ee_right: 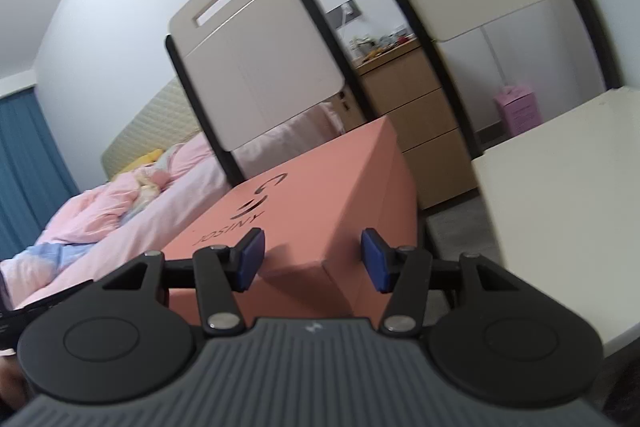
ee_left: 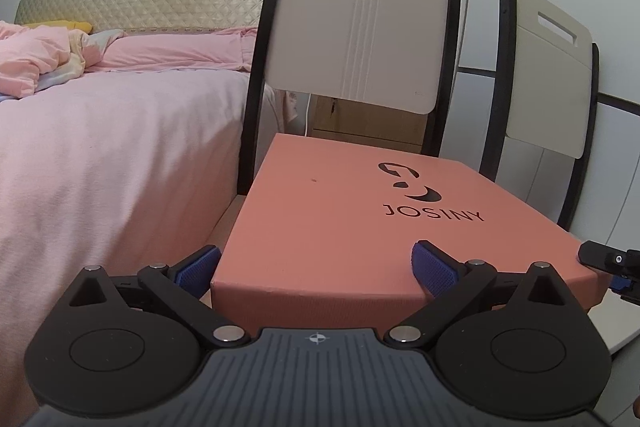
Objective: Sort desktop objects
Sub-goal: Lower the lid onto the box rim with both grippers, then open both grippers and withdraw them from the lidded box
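A salmon-pink shoebox (ee_left: 340, 219) marked JOSINY fills the middle of the left wrist view, its lid on. My left gripper (ee_left: 316, 269) is open wide, its blue pads astride the box's near left corner, one pad (ee_left: 198, 267) beside the box's left side and one over the lid. In the right wrist view the same box (ee_right: 304, 223) lies ahead. My right gripper (ee_right: 314, 259) is open, its pads astride the box's near right corner. Whether any pad touches the box is unclear. The right gripper's tip (ee_left: 608, 259) shows at the box's right edge.
A bed with pink bedding (ee_left: 112, 155) lies to the left. Two beige chair backs (ee_left: 360, 27) (ee_left: 548, 67) stand behind the box. A white table (ee_right: 568, 195) is on the right, with a wooden drawer unit (ee_right: 416, 123) and a pink box (ee_right: 516, 107) behind.
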A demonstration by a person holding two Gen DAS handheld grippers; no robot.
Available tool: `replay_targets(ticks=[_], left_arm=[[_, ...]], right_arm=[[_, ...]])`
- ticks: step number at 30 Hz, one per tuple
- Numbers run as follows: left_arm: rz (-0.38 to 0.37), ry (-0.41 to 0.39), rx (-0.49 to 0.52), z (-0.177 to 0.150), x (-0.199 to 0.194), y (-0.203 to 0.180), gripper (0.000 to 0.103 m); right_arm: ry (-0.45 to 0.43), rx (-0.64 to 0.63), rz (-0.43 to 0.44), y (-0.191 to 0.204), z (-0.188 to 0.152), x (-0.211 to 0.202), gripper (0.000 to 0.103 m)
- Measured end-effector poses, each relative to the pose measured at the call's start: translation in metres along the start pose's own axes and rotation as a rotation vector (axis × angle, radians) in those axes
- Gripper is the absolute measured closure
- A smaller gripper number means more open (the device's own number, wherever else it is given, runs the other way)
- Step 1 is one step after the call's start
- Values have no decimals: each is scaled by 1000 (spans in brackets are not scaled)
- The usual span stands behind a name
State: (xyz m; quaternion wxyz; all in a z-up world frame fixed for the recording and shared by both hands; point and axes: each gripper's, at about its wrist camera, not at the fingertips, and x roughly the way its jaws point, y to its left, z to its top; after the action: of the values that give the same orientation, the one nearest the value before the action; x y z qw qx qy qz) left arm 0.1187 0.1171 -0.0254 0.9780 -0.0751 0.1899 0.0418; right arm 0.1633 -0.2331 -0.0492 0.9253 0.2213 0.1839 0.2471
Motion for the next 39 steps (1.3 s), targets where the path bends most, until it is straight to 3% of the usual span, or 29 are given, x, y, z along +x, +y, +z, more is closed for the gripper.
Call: replay_targets(ticks=[7, 20, 27, 39], left_arm=[[-7, 10, -3, 8, 24, -9, 0], [-43, -42, 44, 3, 7, -7, 0], [-64, -140, 38, -7, -38, -6, 0], [-39, -210, 78, -22, -89, -10, 0]], right_arm=[[-16, 0, -40, -13, 10, 15, 49], [-63, -102, -87, 2, 6, 8, 50], [-91, -143, -103, 17, -1, -12, 49], [-126, -246, -85, 44, -29, -57, 47]])
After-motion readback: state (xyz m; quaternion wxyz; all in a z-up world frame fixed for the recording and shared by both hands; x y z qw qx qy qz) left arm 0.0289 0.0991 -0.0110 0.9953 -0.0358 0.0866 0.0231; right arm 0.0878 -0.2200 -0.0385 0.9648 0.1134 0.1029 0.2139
